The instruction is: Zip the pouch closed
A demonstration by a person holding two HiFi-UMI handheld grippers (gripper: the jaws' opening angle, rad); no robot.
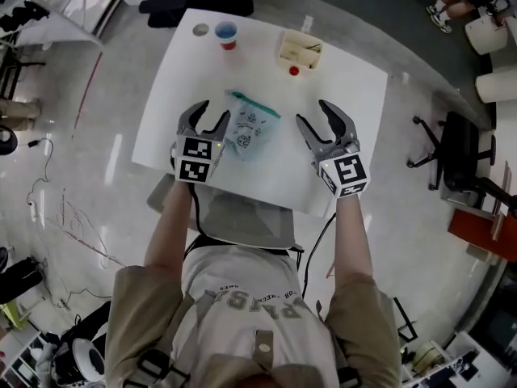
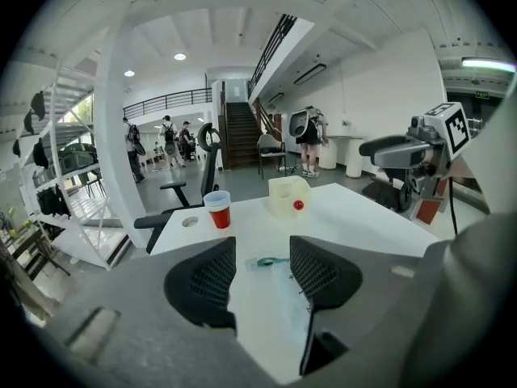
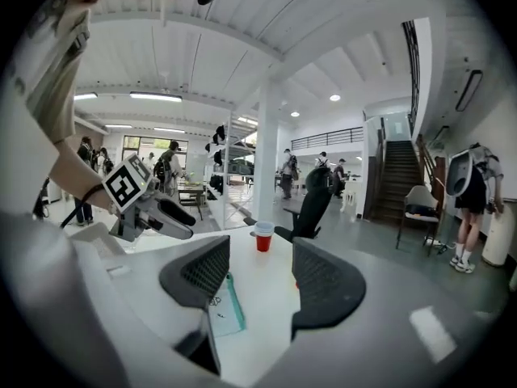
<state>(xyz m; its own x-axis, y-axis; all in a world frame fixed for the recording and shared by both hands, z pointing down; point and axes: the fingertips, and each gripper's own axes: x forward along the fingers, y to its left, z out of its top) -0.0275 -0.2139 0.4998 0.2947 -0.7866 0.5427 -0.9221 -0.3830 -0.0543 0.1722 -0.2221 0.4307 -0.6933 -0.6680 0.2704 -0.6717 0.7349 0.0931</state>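
Clear pouch (image 1: pixel 249 128) with a teal zip edge, lying flat near the middle of the white table (image 1: pixel 347 103). Left gripper (image 1: pixel 213 113) and right gripper (image 1: pixel 313 113) hover on either side of it, jaws wide apart and holding nothing (each gripper view shows the pouch beyond its jaws). Farther back stand a red cup (image 1: pixel 227 35) and a cream box (image 1: pixel 300 49).

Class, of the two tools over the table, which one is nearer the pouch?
The left tool: its inner jaw reaches the pouch's left edge. The right tool has a strip of bare table between it and the pouch.
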